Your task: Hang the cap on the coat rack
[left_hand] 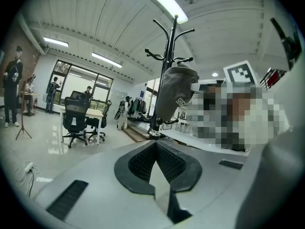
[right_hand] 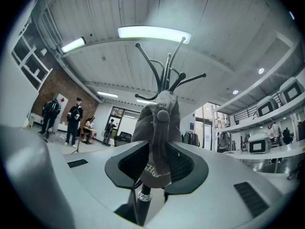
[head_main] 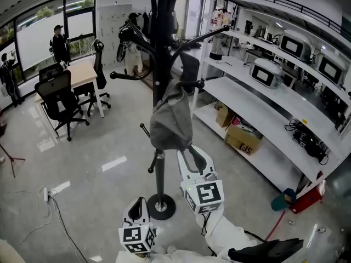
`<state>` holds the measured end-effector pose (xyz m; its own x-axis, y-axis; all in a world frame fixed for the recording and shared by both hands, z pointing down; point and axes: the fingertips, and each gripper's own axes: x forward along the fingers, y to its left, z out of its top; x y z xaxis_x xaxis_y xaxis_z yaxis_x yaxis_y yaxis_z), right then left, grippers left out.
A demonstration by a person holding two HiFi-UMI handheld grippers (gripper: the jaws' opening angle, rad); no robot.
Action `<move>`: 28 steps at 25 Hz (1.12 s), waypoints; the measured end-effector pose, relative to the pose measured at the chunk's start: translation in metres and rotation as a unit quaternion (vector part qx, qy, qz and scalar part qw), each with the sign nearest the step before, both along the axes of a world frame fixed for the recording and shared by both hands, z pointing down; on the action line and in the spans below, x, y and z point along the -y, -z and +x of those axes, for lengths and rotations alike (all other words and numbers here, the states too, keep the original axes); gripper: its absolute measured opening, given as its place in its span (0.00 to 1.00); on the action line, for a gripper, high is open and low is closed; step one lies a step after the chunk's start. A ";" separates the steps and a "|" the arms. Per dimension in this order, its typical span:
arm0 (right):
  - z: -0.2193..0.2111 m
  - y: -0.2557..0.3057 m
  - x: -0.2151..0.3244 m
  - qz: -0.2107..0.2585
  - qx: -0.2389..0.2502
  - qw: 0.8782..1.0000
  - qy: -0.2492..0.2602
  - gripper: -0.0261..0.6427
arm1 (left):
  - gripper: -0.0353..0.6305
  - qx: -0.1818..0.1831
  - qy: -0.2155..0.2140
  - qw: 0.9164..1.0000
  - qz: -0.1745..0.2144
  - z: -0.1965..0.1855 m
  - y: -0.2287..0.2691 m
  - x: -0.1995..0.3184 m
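While the grey cap (head_main: 171,119) hangs against the pole of the black coat rack (head_main: 160,48), draped over one of the rack's pegs, its bottom edge is clamped by the right gripper (head_main: 191,153). Viewed along that gripper, the fabric is seen filling the gap between the two jaws. The peg's round knob (right_hand: 163,114) is seen poking out in front of the cap. The left gripper (head_main: 138,206) is held low, just beside the rack's round base (head_main: 160,206), with its jaws pressed together and nothing between them. White shelving (head_main: 263,111) is seen to the right of the rack, and a black office chair (head_main: 57,100) is seen well to the rack's left.
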<state>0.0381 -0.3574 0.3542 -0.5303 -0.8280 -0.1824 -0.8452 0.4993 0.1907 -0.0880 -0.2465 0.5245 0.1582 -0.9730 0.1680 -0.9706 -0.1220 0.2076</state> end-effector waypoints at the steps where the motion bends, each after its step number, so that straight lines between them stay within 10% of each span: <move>1: 0.001 -0.002 -0.002 -0.002 -0.001 1.000 0.000 0.18 | 0.06 0.000 -0.002 1.000 -0.001 0.002 0.000 -0.001; 28: 0.026 -0.127 -0.066 -0.155 0.033 0.987 0.009 0.06 | 0.06 0.005 -0.070 0.998 -0.004 0.065 -0.005 0.013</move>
<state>0.0646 -0.2912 0.4813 -0.5411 -0.8398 0.0437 -0.8410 0.5402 -0.0299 -0.0230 -0.2596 0.5295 0.2902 -0.9404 0.1775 -0.9462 -0.2543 0.1999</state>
